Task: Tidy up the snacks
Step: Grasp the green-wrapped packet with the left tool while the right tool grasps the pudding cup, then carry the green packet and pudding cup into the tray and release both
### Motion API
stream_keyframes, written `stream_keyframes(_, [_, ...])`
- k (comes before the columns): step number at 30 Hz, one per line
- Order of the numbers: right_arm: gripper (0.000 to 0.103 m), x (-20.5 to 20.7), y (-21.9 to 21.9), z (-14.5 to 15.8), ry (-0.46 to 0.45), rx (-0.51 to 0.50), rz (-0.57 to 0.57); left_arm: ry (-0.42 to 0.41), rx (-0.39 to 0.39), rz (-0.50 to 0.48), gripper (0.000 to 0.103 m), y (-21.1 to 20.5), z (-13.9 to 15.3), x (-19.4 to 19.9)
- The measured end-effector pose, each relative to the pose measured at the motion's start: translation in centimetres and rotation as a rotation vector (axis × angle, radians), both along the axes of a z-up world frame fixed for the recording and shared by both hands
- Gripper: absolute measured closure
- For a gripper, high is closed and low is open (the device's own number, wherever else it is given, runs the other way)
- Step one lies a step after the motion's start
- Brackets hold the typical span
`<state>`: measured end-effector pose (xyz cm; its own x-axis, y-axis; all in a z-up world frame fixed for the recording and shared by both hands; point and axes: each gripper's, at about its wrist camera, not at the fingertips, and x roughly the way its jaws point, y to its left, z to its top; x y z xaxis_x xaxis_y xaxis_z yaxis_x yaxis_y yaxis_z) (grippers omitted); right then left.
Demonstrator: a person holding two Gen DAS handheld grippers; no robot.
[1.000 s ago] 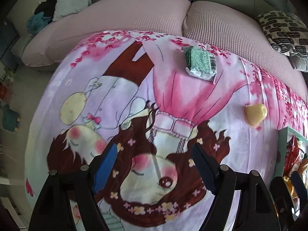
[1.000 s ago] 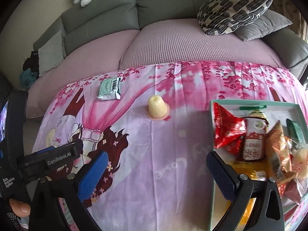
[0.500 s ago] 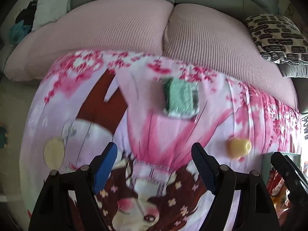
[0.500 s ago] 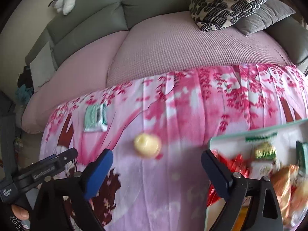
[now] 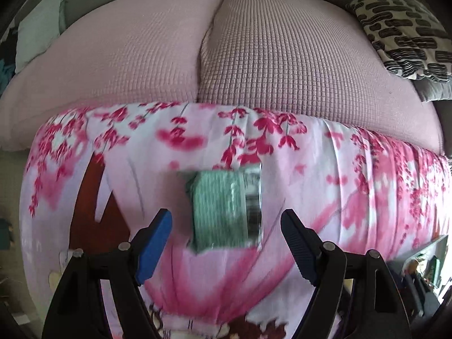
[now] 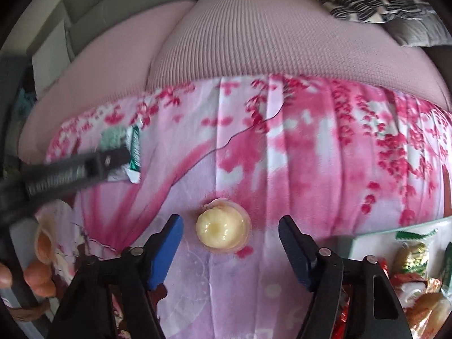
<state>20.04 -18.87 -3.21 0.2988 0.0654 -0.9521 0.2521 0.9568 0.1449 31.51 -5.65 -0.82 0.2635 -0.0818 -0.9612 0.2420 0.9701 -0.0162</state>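
A green snack packet (image 5: 223, 209) lies flat on the pink printed blanket (image 5: 339, 186). My left gripper (image 5: 226, 214) hangs over it, open, one finger on each side and neither pad touching it. A pale yellow jelly cup (image 6: 223, 231) stands on the blanket in the right wrist view. My right gripper (image 6: 230, 221) is above it with its jaws closing; the cup sits between the pads with a gap on both sides. The right wrist view also shows the green packet (image 6: 118, 138), partly hidden by the left gripper's body (image 6: 70, 169).
A pale green tray (image 6: 367, 237) with several wrapped snacks (image 6: 409, 260) sits at the lower right, and its corner (image 5: 432, 243) shows in the left wrist view. A pink sofa cushion (image 5: 282, 56) and patterned pillow (image 5: 404, 28) lie behind. A person's fingers (image 6: 36, 279) hold the left tool.
Both grippers moved forward and down over the blanket. The green packet now lies between the left fingers and the jelly cup between the right fingers. The right jaws have narrowed.
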Motion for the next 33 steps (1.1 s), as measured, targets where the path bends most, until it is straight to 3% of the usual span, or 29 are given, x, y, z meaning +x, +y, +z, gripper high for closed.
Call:
stream_keyframes(4, [0.034,0.5,0.6,-1.2,0.028,-0.047,0.023,0.012,0.019,-0.013,0.023,-1.0,-1.2,1.3])
stream_keyframes(8, [0.034,0.7,1.1,-1.6,0.028,-0.094,0.041,0.019,0.043,-0.012,0.04,-1.3,-2.3,1.7])
stream_keyframes(12, [0.041,0.6,1.2,-1.7,0.018,-0.118,0.038,-0.001,0.065,-0.011,0.051,-1.5,-2.1,1.7])
stream_keyframes(17, [0.053,0.6,1.7,-1.8,0.004,-0.135,0.046,-0.014,0.08,-0.005,0.052,-1.5,-2.0,0.3])
stream_keyframes(27, [0.054,-2.3,1.6,-0.8,-0.026,-0.109,0.036,-0.008,0.008,0.064,0.052,0.3,-0.7,-5.3])
stream_keyframes(33, [0.054,-6.2,1.1,0.9,-0.072,-0.051,0.014,-0.067,-0.066,0.134,0.053,1.8,2.0,-9.9])
